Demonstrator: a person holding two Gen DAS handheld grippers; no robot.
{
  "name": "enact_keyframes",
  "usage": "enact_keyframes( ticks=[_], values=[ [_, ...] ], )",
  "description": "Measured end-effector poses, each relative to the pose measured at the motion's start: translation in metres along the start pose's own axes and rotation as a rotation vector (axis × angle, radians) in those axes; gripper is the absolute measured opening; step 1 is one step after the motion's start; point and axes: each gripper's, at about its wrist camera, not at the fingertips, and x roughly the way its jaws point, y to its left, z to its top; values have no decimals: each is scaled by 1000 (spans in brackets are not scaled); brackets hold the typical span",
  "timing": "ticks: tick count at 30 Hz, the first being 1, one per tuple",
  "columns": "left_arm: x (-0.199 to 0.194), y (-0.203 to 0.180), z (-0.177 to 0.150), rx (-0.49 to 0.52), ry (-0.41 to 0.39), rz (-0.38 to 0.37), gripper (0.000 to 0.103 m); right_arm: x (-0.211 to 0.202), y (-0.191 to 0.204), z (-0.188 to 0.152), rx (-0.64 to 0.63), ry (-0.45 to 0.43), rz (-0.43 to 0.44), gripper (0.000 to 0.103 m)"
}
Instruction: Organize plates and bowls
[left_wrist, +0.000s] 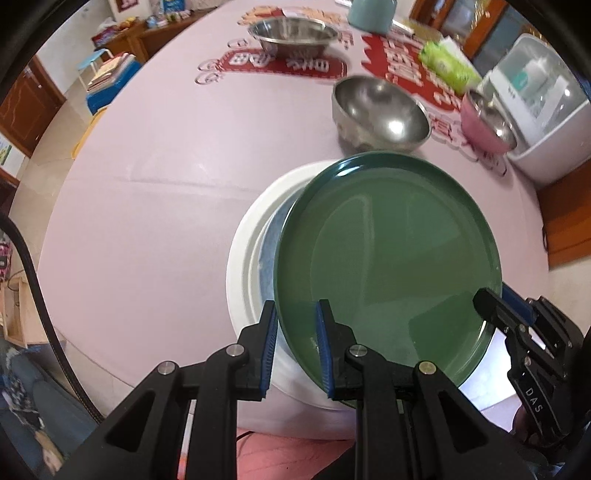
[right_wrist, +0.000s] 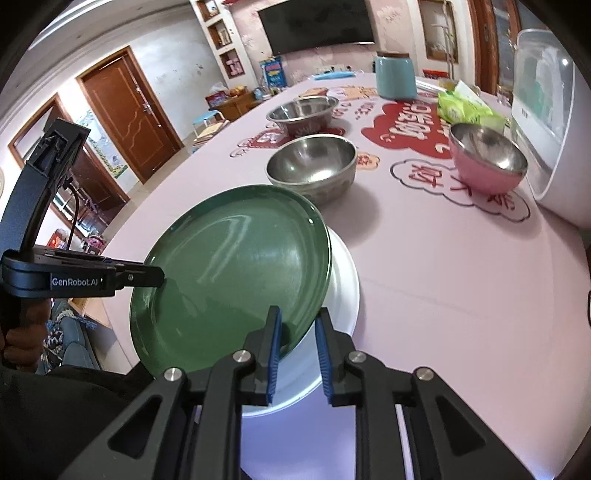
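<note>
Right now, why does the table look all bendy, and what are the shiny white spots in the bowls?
Left wrist view: the fisheye lens curves the pink table into a dome; a bright glare spot sits inside the steel bowl. Right wrist view: the door and walls bow too, light streaks gleam across the green plate, and the steel bowl casts a soft shadow.

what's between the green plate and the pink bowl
In the right wrist view, bare pink tablecloth separates the green plate from the pink bowl; the steel bowl sits off to the left.

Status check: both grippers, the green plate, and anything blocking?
Left gripper and right gripper both astride green plate rim. Plate tilted over white plate, off-centre. Steel bowl just beyond; nothing in the way.
</note>
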Motion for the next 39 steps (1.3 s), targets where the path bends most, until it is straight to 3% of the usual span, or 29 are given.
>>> enact_keyframes(
  ticks=[15, 35, 39],
  values=[
    [30, 17, 11, 74, 122, -9, 18, 21, 13, -8, 39, 69, -72, 21],
    [36, 6, 2, 81, 106, 7, 20, 30, 28, -14, -22, 89, -56, 52],
    [31, 6, -4, 52, 85, -11, 22, 25, 29, -17, -29, 78, -52, 53]
  ],
)
